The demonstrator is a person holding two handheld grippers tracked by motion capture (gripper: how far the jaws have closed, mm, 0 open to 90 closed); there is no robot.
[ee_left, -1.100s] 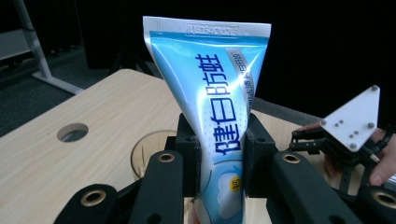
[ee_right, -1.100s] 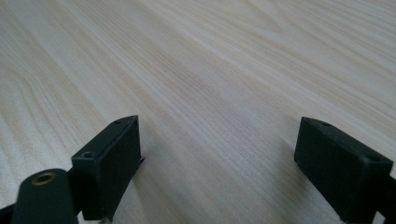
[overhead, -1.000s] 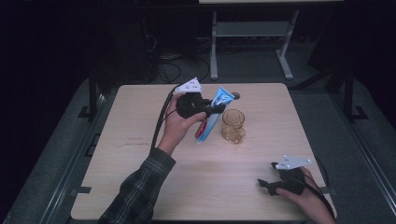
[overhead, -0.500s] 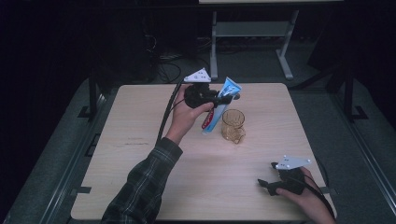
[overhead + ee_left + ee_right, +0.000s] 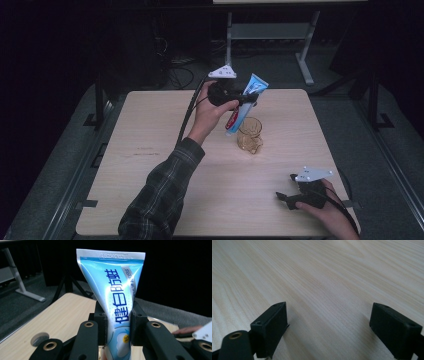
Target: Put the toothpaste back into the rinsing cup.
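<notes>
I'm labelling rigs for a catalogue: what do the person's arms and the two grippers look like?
Left gripper: black body, grey three-cornered plate on top, black cable trailing, blocky black jaws with brass-ringed holes. Left arm wears a dark plaid sleeve. Right gripper: black, same grey plate, black cable.

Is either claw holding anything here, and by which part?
The left claw is shut on the toothpaste tube, gripping its lower body, crimped end up. The right claw is open over the table, holding nothing.

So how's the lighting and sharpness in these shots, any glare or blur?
High view: dim and soft, dark surroundings, the table evenly lit. Left gripper view: the toothpaste tube is sharp with a bright sheen down its middle, background black. Right gripper view: the wood grain is crisp, and the near jaws of the right tool look slightly soft.
</notes>
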